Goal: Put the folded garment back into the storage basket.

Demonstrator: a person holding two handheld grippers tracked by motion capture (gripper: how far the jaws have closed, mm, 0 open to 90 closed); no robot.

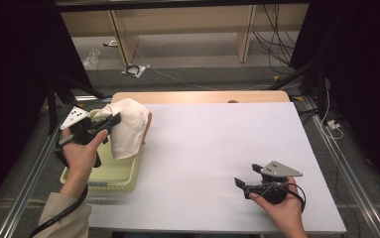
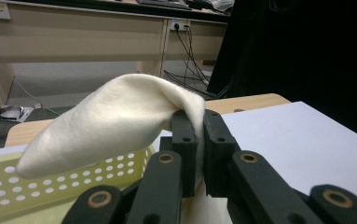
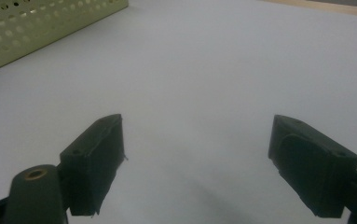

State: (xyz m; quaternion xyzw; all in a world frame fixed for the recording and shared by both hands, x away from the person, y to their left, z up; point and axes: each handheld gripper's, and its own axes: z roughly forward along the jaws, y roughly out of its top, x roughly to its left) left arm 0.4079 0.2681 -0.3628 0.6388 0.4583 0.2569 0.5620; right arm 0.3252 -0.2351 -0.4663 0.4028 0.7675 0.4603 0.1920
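Black jaws of my left gripper [image 2: 199,135] stand nearly together, pinching a fold of the cream cloth [image 2: 115,123] between their pads; in the left gripper view the cloth arches up from the grip and droops away to the left, over the perforated wall of the pale yellow basket [image 2: 50,179]. From the high view I see my left hand [image 1: 81,151] holding that gripper [image 1: 113,120] above the basket [image 1: 123,178], which sits at the left edge of the white table [image 1: 217,148]; the cloth [image 1: 128,126] hangs clear of the basket floor, its lower edge draping over the basket's right rim. My right gripper [image 1: 247,176] rests low over the table near its front right, well apart from the cloth; its jaws [image 3: 197,163] are spread wide with nothing between them but bare white surface, and the basket's corner [image 3: 36,23] shows far off at the upper left of that view. Beyond the table's far wooden edge lie grey floor and trailing cables [image 1: 272,42].
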